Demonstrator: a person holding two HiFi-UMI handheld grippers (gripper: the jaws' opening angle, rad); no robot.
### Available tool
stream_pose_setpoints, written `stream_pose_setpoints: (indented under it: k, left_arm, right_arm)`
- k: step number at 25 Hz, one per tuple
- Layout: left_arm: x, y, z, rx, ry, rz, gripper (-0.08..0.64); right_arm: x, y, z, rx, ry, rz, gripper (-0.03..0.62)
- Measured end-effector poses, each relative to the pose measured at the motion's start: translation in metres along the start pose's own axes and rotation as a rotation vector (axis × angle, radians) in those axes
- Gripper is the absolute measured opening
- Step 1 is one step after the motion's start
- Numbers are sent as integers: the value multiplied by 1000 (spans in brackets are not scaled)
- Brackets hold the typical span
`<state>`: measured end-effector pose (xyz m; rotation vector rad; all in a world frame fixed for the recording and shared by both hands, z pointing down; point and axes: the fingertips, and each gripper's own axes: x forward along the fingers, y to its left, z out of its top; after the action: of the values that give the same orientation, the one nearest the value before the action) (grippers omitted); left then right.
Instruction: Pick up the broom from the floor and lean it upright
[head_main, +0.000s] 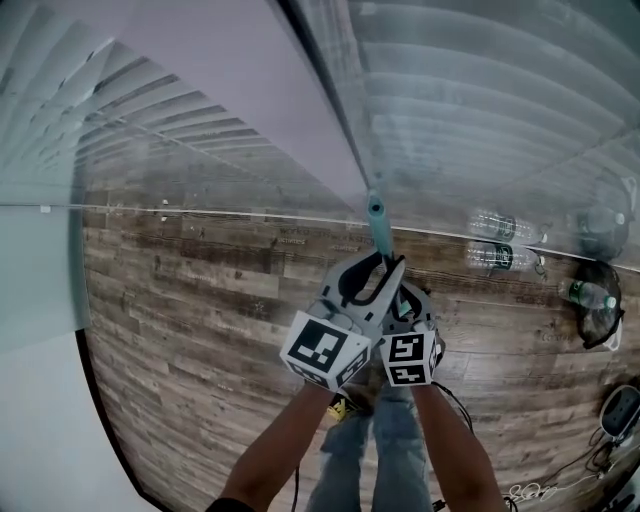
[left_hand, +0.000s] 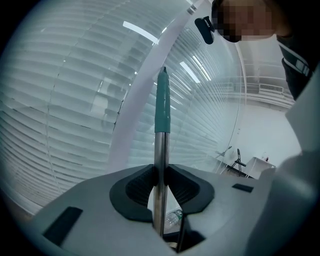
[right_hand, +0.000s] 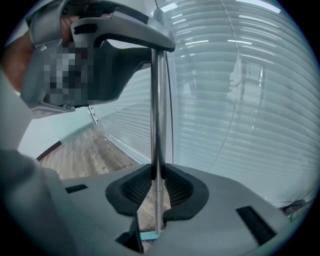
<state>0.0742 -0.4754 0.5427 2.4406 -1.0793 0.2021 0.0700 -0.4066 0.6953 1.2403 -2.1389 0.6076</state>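
- Jaws of the left gripper (left_hand: 160, 174) are pressed in on the metal shaft (left_hand: 159, 150) of the broom, one dark pad on each side of it and nothing else between them.
- Just beyond that grip the shaft ends in a teal sleeve (left_hand: 163, 107), which points up and away past the jaws.
- The right gripper (right_hand: 158, 174) pinches the same shaft in the same way, its pads tight against the bare metal.
- In the right gripper view the left gripper sits farther up the shaft, so the right one holds the lower place.
- In the head view the two marker cubes sit side by side, with the teal end of the handle rising between and above them.
- The broom's head is hidden under the grippers; only a small teal piece (right_hand: 149, 235) shows below the right jaws.
- Both forearms (head_main: 285, 440) reach in from below, over legs in jeans (head_main: 385, 450).
- The handle stands in front of a plain wall strip (head_main: 250, 90) between slatted blinds (head_main: 480, 90); whether it touches the strip cannot be told.
- Wood-plank floor (head_main: 200, 330) lies below, with two clear water bottles (head_main: 497, 225) lying at the foot of the blinds, well to the right.
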Motion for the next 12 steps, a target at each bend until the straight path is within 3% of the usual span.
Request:
stream_pose_setpoints:
  k: [12]
  left_arm:
    - [3, 3, -4, -33, -1, 0, 102]
  right_arm:
    - [3, 1, 1, 1, 0, 19, 93]
